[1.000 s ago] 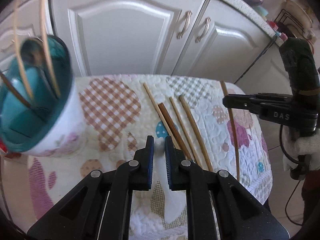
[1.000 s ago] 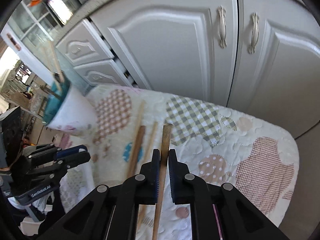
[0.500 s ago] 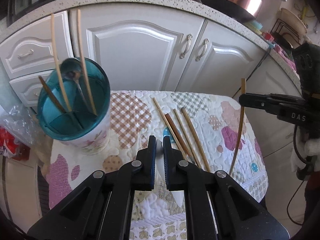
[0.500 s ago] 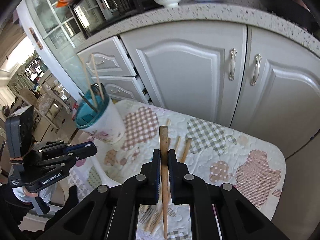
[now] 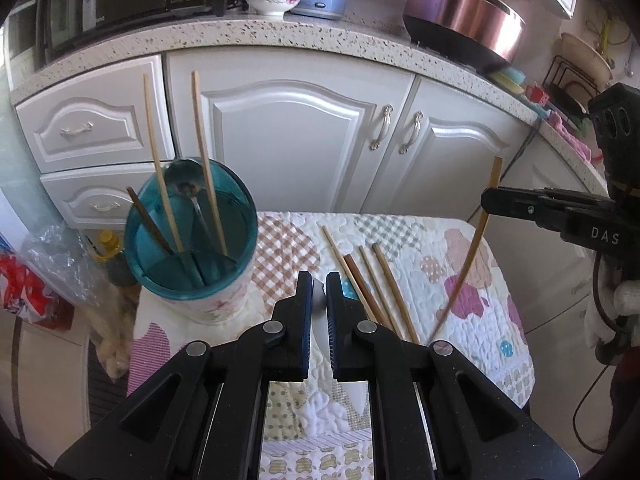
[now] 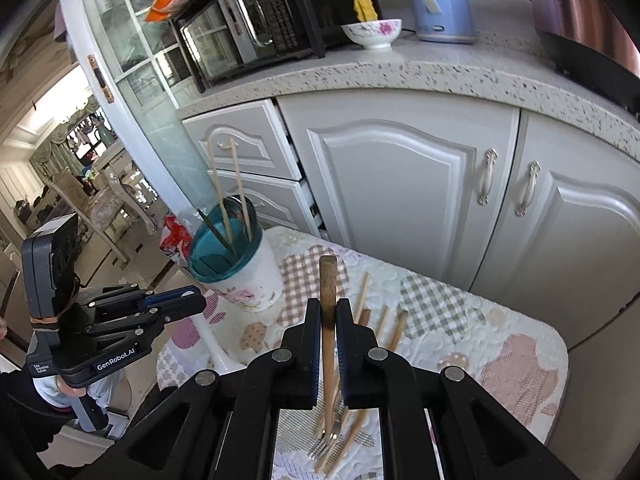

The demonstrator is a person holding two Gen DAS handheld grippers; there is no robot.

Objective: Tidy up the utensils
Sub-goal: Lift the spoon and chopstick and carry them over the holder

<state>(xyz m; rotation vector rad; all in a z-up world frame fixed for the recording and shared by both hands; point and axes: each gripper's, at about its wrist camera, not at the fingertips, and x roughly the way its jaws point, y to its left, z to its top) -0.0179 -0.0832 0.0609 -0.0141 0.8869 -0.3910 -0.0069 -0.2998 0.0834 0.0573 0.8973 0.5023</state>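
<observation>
Fingers (image 5: 304,300) on white spoon (image 5: 318,300) leftward only

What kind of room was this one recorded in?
A home kitchen, most likely: a microwave and kettle stand on a speckled countertop above white cabinets, and a utensil holder sits on a quilted table.

Bright daylight, glare upper right, sharp focus, fisheye-bent dark edges.

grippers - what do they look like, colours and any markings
Both grippers are matte black with silver pivot screws and blue pads on the fingers. The left gripper reads GenRobot.AI in white; the right gripper shows DAS and trails a black cable.
</observation>
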